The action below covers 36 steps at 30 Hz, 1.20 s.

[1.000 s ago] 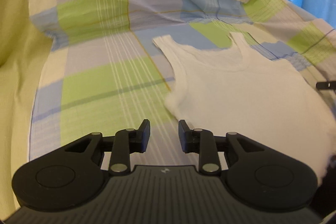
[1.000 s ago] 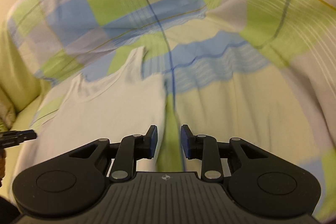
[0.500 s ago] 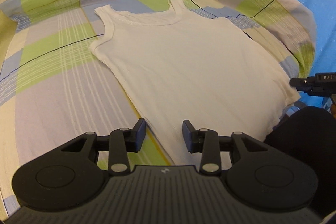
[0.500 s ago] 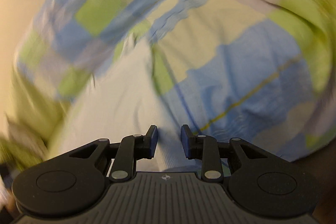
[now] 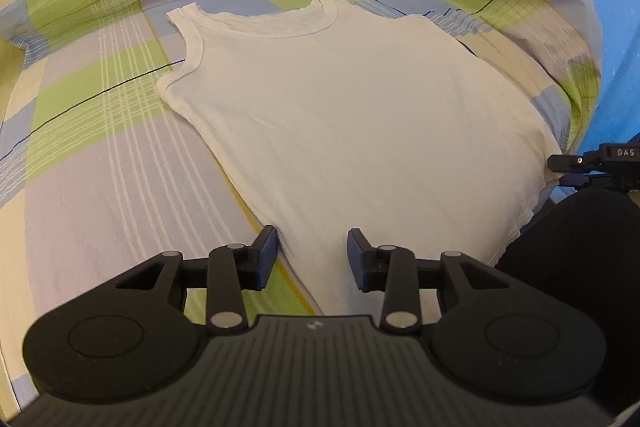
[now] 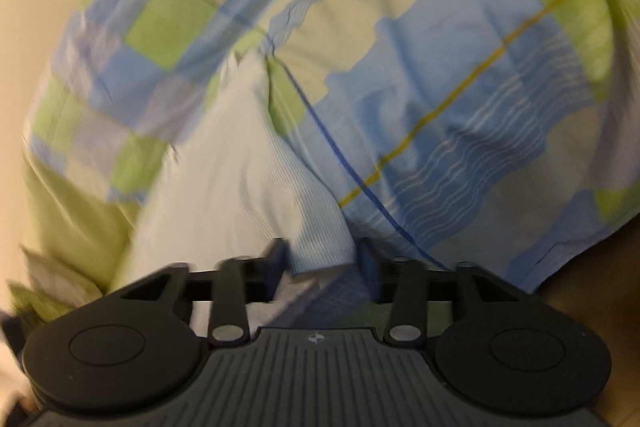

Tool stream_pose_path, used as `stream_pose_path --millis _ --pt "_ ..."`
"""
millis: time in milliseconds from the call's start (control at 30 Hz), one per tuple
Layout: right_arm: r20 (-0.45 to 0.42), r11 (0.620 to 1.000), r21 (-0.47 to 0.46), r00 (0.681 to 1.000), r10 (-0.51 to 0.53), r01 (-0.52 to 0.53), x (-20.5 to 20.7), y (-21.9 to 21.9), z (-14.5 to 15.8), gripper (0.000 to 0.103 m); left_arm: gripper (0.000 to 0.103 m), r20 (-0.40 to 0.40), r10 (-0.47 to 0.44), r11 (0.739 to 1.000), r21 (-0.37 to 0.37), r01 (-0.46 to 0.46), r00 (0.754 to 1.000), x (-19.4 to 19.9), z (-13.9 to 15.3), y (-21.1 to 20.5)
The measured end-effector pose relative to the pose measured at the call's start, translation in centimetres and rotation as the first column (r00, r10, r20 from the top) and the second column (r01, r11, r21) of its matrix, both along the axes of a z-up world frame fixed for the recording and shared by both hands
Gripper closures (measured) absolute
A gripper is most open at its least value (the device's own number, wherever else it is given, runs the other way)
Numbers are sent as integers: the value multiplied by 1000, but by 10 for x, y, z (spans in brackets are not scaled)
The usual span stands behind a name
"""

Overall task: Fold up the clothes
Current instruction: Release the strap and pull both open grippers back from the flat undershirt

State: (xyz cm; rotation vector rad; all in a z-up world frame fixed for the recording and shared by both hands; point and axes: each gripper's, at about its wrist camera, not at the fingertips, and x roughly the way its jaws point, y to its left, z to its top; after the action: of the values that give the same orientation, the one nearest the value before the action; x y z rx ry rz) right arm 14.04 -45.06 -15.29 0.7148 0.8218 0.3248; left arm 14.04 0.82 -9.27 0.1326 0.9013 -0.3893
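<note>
Both of my grippers are closing in on the white vest (image 5: 360, 115), which a second ago was sitting farther up the frame. It is lying flat and unfolded on the checked bed sheet (image 5: 100, 147), straps at the top. My left gripper (image 5: 312, 253) is hanging open, fingers either side of the vest's lower-left edge, gripping nothing. My right gripper (image 6: 320, 263) is blurring; its fingers are straddling a raised hem corner, still apart. A fold looks about to start.

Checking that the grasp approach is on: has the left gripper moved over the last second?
Yes. The left gripper has swung right from the bare checked sheet onto the white tank top, its open jaws now straddling the hem's left corner.
</note>
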Motion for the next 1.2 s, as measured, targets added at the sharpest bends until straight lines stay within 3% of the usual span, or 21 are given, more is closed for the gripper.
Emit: stream_pose_path --millis 67,133,200,333,433,567,700,867,900,1033,1100,1167,1200 --pt "35 997 -72 999 9 -6 -3 5 8 97 71 1 -5 1000 7 5 1000 -1 0 -1" --pt "88 983 -179 996 -30 46 -11 4 21 98 71 3 -9 1000 12 9 1000 -1 0 -1" --pt "104 972 -226 994 -41 64 -15 2 26 98 71 5 -15 1000 19 15 1000 -1 0 -2" --pt "59 978 -207 998 -24 36 -14 -4 20 92 71 2 -31 999 34 31 1000 -1 0 -3" --pt "112 986 -156 993 -39 56 -6 -4 29 84 71 3 -36 998 44 36 999 -1 0 -5" --pt "197 993 -115 980 31 -9 29 9 44 74 71 6 -44 997 58 43 999 -1 -1 -7" --pt "140 980 -185 985 103 -77 72 31 35 74 71 6 -40 998 45 40 999 -1 -1 -5" --pt "137 936 -276 954 265 -220 74 62 35 75 71 9 -44 998 44 44 999 -1 -1 -6" --pt "136 935 -279 955 262 -216 72 61 34 77 71 10 -46 998 45 46 999 -1 -1 -6" --pt "125 927 -314 959 256 -206 68 55 33 100 70 13 -52 998 46 51 999 0 -2 -5" --pt "149 924 -358 969 197 -133 68 47 38 100 70 15 -50 998 44 50 999 0 -2 -5" --pt "159 937 -348 982 102 -41 66 31 39 102 70 18 -49 998 42 48 999 -1 -2 -5" --pt "161 942 -336 986 51 6 66 22 38 98 70 21 -48 998 41 47 999 -1 -3 -5"
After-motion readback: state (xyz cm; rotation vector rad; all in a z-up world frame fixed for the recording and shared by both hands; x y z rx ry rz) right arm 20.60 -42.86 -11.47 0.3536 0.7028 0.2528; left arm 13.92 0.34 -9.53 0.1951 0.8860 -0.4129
